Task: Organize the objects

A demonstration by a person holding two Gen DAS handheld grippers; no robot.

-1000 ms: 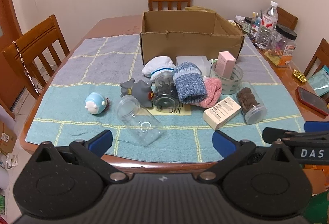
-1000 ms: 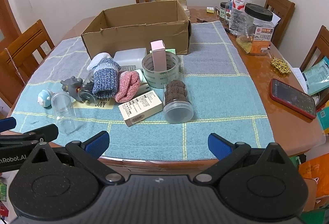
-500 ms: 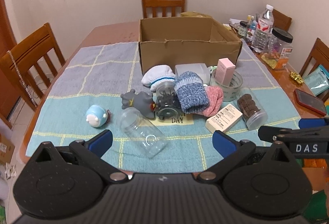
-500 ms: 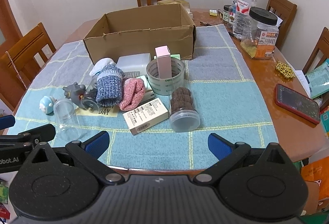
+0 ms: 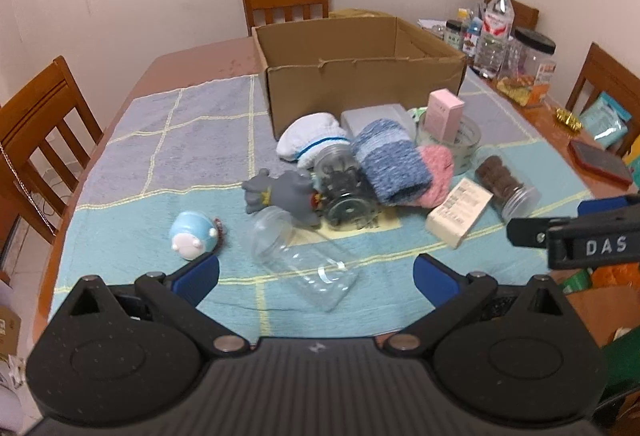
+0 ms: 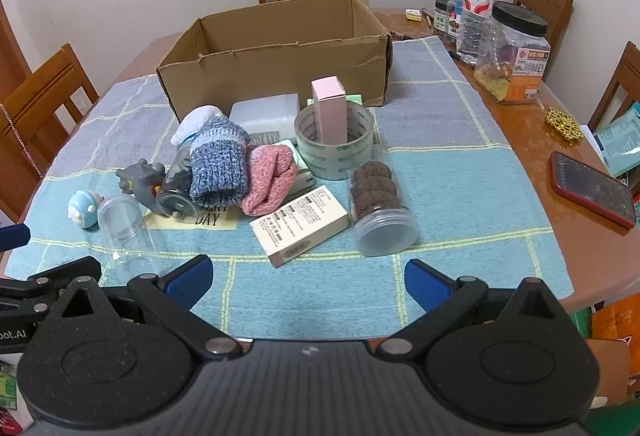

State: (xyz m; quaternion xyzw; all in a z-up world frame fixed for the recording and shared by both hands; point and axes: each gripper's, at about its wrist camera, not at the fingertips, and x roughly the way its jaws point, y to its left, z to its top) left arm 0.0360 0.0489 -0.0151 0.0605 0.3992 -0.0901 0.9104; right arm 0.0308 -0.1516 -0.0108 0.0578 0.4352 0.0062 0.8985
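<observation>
Objects: from your left wrist, the clear empty jar (image 5: 304, 264) lies nearest, before your wide-open, empty left gripper (image 5: 316, 272), so it suits first. From your right wrist, the cookie jar (image 6: 380, 208) lies ahead of your spread, empty right gripper (image 6: 306, 280); the cardboard box (image 6: 276, 64) waits behind.

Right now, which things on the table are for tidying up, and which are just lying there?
For tidying:
open brown cardboard box
empty clear plastic jar
round blue toy
grey animal figure
blue knitted sock
pink knitted sock
white printed carton
clear jar of brown cookies

Just lying there:
red-cased phone
clear water bottle
black-lidded snack jar
</observation>
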